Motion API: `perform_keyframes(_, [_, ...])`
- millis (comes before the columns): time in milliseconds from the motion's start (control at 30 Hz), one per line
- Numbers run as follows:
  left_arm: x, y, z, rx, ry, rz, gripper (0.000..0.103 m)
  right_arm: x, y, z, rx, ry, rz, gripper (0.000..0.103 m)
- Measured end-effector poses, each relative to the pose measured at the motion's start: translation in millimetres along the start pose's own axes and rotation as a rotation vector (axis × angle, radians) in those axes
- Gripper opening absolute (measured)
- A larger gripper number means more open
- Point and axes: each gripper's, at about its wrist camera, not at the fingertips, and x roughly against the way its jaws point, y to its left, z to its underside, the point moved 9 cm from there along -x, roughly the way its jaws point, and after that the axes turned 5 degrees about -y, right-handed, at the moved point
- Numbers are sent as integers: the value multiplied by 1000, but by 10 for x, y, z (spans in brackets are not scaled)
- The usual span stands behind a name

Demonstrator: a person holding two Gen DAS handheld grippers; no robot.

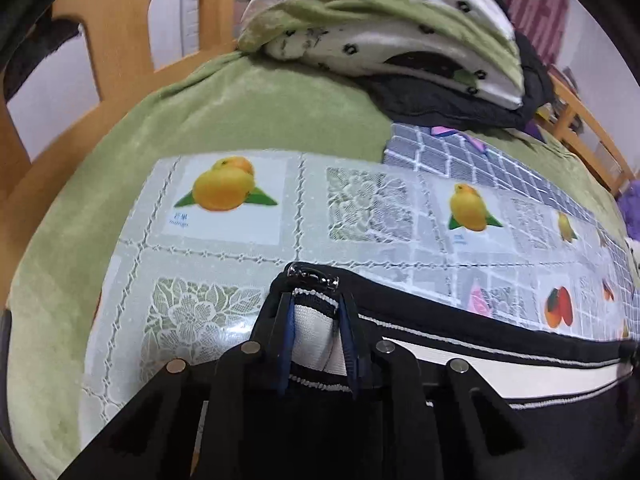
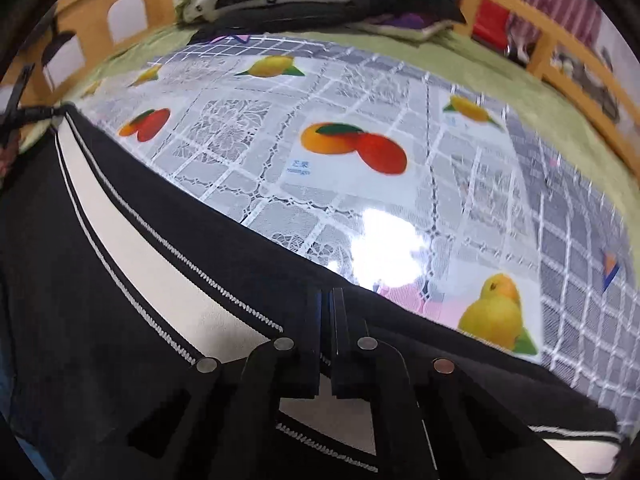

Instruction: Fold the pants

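Pinching pants (image 1: 500, 344), both grippers (image 1: 316, 312) (image 2: 329, 308).

A wooden-railed bed (image 1: 120, 68) is carrying a soft green plush blanket (image 1: 256, 116). A glossy plastic cloth printed with fruit and lace squares (image 2: 400, 200) is lying over the blanket, and black pants with a white side stripe (image 2: 132, 248) are lying across its near edge. Folded bedding and dark clothes (image 1: 400, 32) are sitting stacked at the far end.
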Motion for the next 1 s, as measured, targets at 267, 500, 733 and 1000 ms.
perform_keyframes(267, [-215, 87, 45, 45, 61, -41, 27, -123, -73, -6, -69, -32, 28, 6])
perform_keyframes(500, [149, 128, 39, 25, 35, -70, 53, 389, -491, 4, -225, -148, 148, 39])
perform_keyframes(733, [183, -242, 161, 17, 18, 69, 54, 283, -1062, 546, -444, -100, 238, 33])
perform_keyframes(1000, [163, -116, 127, 102, 52, 51, 52, 493, -1012, 441, -469, -72, 302, 41])
